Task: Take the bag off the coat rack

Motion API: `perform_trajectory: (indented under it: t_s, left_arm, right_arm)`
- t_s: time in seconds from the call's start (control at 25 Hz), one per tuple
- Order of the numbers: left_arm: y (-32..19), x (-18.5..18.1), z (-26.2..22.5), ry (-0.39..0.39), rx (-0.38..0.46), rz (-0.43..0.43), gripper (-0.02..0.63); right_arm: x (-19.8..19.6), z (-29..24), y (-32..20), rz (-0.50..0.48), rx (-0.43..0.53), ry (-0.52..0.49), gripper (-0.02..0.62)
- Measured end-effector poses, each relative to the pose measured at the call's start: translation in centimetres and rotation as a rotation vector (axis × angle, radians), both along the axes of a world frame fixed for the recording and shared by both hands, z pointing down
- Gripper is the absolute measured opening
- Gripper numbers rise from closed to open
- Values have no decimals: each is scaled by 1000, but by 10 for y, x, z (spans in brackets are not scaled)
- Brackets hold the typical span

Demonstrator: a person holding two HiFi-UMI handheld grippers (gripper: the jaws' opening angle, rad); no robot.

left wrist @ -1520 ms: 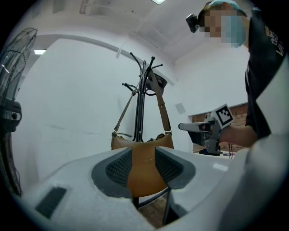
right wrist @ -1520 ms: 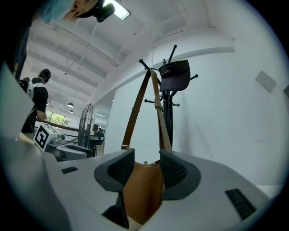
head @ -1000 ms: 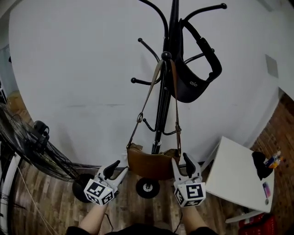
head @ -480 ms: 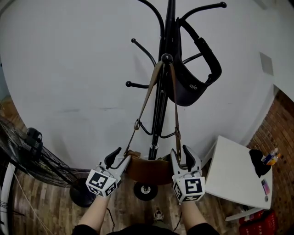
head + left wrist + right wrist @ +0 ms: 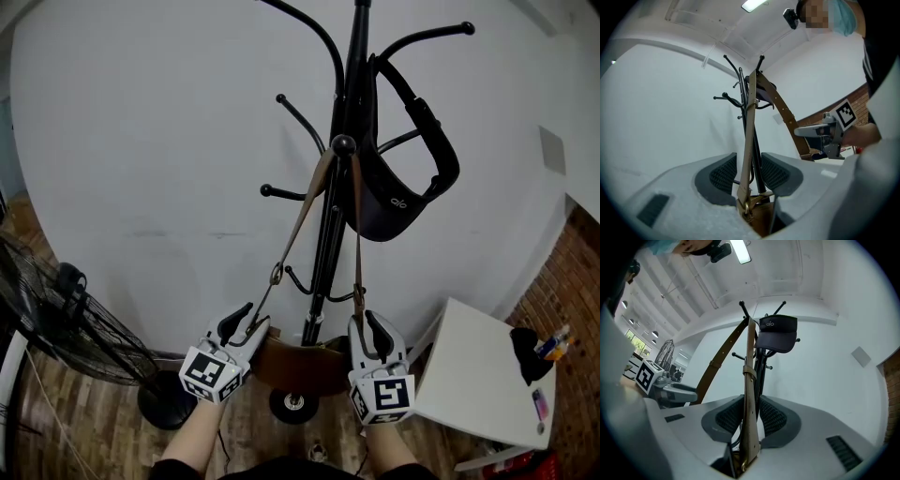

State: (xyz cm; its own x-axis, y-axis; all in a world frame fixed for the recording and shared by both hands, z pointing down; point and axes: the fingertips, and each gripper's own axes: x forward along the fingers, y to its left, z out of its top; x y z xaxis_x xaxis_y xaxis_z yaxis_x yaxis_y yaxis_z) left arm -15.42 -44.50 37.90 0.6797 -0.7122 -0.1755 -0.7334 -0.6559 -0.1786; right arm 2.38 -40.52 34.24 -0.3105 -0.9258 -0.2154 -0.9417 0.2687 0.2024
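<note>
A brown leather bag [image 5: 302, 364] hangs by its long strap [image 5: 296, 223] from a knobbed hook [image 5: 343, 144] of the black coat rack [image 5: 330, 234]. My left gripper [image 5: 251, 322] is at the bag's left end. Its jaws are open, with the left run of the strap [image 5: 747, 150] passing between the pads [image 5: 723, 173] without touching them. My right gripper [image 5: 367, 326] is at the bag's right end. Its jaws [image 5: 751, 411] are closing round the right run of the strap [image 5: 750, 394], and a thin gap still shows beside one pad.
A black visor cap [image 5: 398, 187] hangs on a higher hook, just right of the strap. A standing fan [image 5: 80, 323] is at the left on the wooden floor. A white table [image 5: 473, 370] with small items is at the right. The wall is close behind the rack.
Both grippers have come closer in on the two strap runs at the bag's ends. The right jaws have narrowed round the strap. The bag hangs as before.
</note>
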Motion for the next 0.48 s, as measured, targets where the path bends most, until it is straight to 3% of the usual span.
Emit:
perform_trajectory:
  t_s: [0.16, 0.48]
  left_arm:
    - [-8, 1, 3, -22, -2, -27, 92]
    - [-13, 9, 5, -27, -15, -11, 43]
  right_arm:
    - [0, 0, -5, -10, 1, 15, 34]
    - [6, -2, -8, -11, 4, 9, 26]
